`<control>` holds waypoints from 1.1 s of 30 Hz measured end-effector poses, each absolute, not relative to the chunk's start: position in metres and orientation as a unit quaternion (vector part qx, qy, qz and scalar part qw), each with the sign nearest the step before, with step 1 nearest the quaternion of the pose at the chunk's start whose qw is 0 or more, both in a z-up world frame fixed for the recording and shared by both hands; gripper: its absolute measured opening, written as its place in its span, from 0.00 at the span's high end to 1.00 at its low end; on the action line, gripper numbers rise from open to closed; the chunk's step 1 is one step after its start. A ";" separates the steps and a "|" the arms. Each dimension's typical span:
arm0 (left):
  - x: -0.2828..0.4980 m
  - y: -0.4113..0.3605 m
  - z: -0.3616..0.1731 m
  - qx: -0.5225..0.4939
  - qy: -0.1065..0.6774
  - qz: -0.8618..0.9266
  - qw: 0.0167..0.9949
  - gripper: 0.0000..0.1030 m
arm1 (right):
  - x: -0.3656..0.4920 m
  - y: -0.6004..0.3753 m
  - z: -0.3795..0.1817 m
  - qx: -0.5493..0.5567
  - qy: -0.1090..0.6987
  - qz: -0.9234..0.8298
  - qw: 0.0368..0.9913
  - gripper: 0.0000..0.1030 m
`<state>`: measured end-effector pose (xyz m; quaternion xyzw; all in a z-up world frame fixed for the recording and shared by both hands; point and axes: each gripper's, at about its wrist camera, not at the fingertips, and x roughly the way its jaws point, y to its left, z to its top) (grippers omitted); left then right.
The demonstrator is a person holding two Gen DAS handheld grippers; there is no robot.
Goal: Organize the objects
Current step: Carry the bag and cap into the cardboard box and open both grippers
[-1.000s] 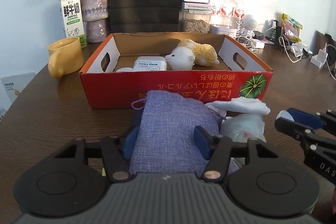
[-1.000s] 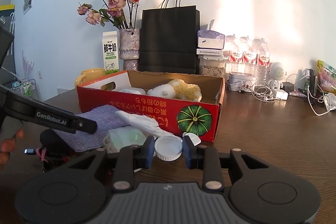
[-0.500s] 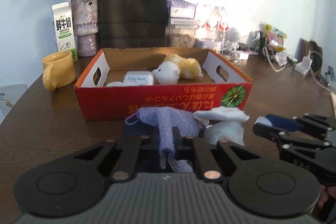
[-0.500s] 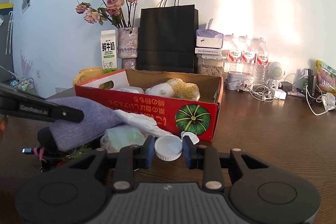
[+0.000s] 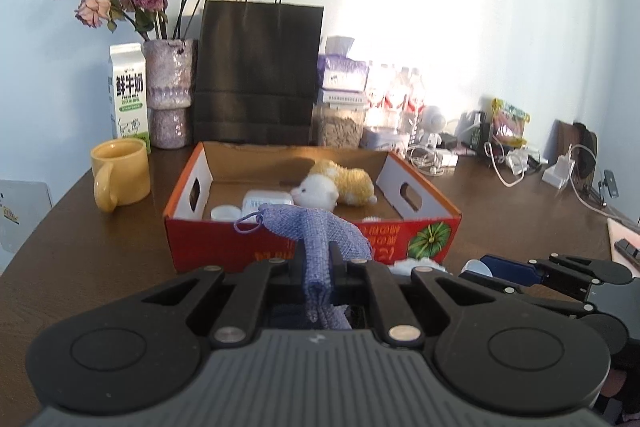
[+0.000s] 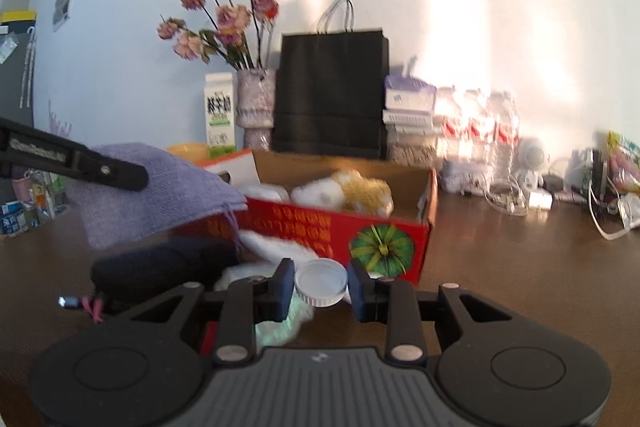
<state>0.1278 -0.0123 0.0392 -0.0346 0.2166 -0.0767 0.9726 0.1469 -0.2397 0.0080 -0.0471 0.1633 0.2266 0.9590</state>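
Our left gripper (image 5: 318, 263) has the pouch (image 5: 320, 231) pinched by a fold, right gripper (image 6: 320, 287) clamping the lid (image 6: 321, 281), so the floppy pouch could snag the box (image 5: 312, 239) rim.

Warm sunlight is washing across the pale blue wall (image 5: 420, 7), glaring off the clear plastic bottles (image 6: 476, 131). Fisheye bending is curving the edges; the right wrist view is smearing with motion blur.

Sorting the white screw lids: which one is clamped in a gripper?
The white lid pinched in the right gripper, outside the red box. The other lid lies loose inside the box, at its near left corner.
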 end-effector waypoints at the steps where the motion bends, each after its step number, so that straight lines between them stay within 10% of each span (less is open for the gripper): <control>1: 0.129 -0.012 0.041 -0.036 0.213 -0.077 0.973 0.91 | 0.147 -0.237 0.013 -0.049 0.158 0.230 0.959 0.73; 33: 0.281 0.027 0.047 -0.085 0.174 -0.070 0.979 0.91 | 0.310 -0.160 0.045 -0.039 0.162 0.209 0.964 0.73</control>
